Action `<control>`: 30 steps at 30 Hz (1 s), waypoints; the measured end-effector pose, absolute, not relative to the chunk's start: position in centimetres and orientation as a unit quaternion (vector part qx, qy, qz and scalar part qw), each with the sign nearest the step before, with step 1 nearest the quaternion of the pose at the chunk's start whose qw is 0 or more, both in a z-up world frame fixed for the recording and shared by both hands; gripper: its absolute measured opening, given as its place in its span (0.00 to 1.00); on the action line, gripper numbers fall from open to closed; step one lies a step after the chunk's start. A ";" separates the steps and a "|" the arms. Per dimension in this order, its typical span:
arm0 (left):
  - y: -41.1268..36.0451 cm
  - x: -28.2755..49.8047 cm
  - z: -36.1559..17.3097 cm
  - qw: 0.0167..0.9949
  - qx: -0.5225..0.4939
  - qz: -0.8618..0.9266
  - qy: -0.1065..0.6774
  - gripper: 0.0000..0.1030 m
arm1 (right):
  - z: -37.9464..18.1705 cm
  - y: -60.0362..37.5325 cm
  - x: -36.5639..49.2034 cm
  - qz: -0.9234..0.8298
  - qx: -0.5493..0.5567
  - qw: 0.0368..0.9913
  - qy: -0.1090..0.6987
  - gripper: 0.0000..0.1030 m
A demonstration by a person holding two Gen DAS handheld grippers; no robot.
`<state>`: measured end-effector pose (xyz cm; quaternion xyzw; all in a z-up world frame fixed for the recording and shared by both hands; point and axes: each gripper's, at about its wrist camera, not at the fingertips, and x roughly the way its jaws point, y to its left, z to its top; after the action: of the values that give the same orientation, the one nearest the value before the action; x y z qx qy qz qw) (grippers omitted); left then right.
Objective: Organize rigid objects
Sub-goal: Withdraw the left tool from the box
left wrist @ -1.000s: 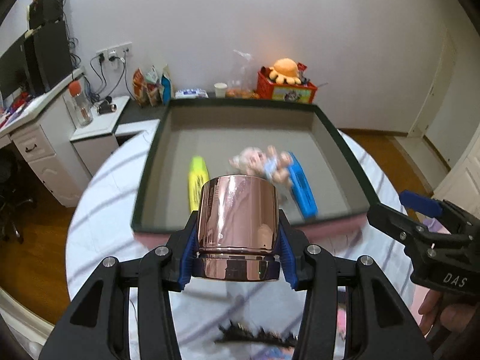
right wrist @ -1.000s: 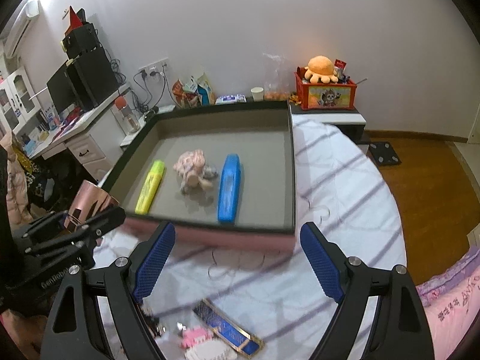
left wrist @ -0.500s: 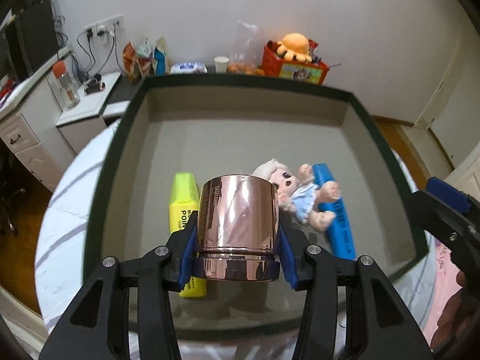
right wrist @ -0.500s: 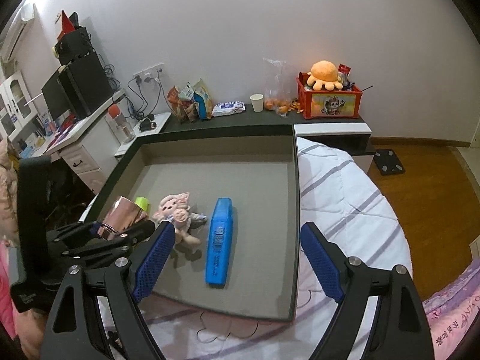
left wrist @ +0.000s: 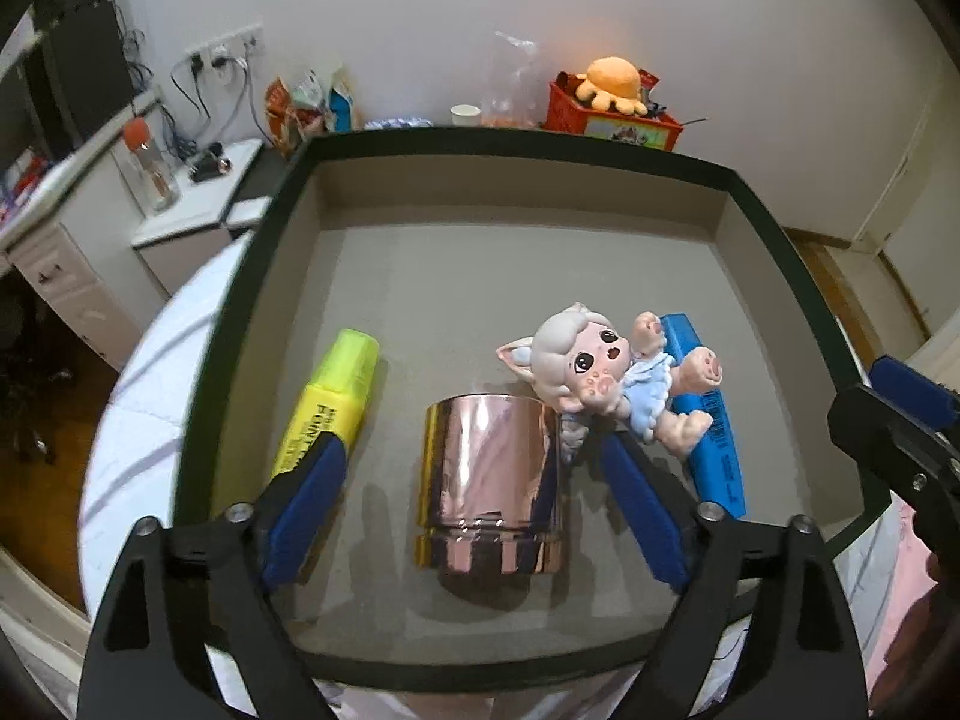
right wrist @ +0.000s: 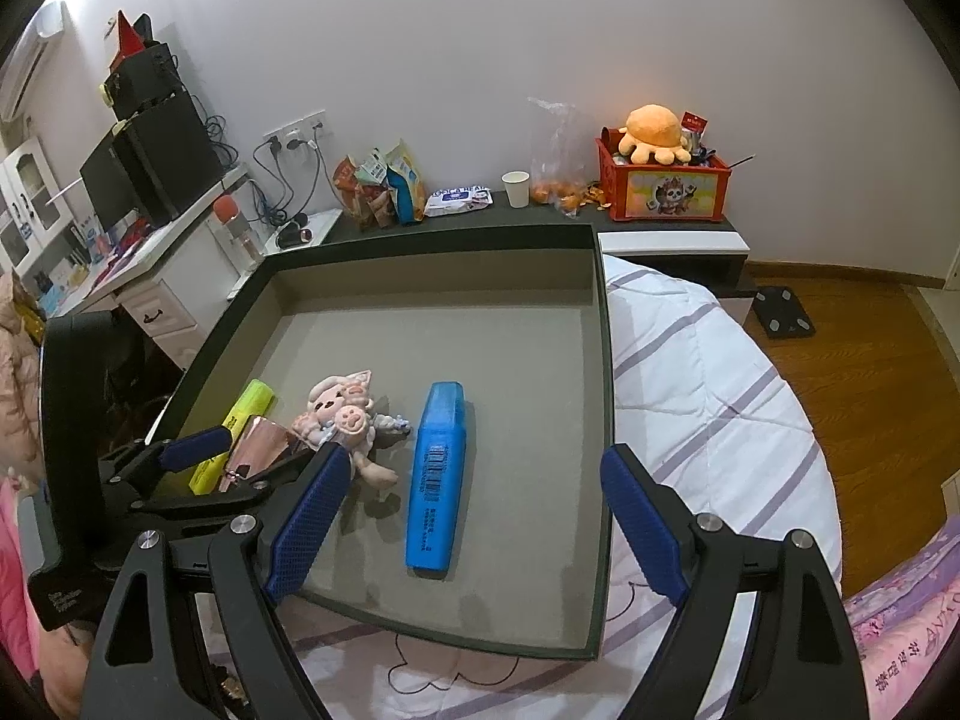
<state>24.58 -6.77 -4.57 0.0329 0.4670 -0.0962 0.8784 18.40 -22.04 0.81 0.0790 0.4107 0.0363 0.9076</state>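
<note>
A plain white wall (right wrist: 480,60) closes the back of the room, with a strip of power sockets (right wrist: 294,132) and dangling cables. Below it runs a low dark shelf (right wrist: 480,219) carrying snack bags (right wrist: 378,189), a paper cup (right wrist: 517,188) and a red crate (right wrist: 663,189) topped by an orange plush octopus (right wrist: 654,132). At the left stands a white desk (right wrist: 156,276) with a black monitor (right wrist: 111,186) and speakers (right wrist: 168,150). The floor (right wrist: 870,372) is brown wood; a black bathroom scale (right wrist: 783,312) lies on it. A white quilt with lilac stripes (right wrist: 708,372) covers the bed.
</note>
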 end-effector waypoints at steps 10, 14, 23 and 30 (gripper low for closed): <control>-4.5 21.3 -1.0 0.901 0.027 -0.068 0.428 0.96 | 2.2 -20.9 16.2 0.036 0.072 0.914 0.398 0.84; -3.7 19.7 0.3 0.907 0.021 -0.065 0.415 0.98 | 2.6 -20.6 15.2 0.036 0.071 0.916 0.394 0.84; -2.2 15.6 1.9 0.915 0.006 -0.065 0.399 1.00 | 3.2 -19.6 12.0 0.041 0.067 0.918 0.389 1.00; -1.1 12.7 1.8 0.915 -0.003 -0.061 0.399 1.00 | 3.6 -19.5 9.4 0.040 0.065 0.919 0.386 1.00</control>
<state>12.71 -1.14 1.81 -0.0032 0.3986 -0.0606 0.9151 9.36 -19.53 3.61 0.0646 0.3864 0.0400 0.9192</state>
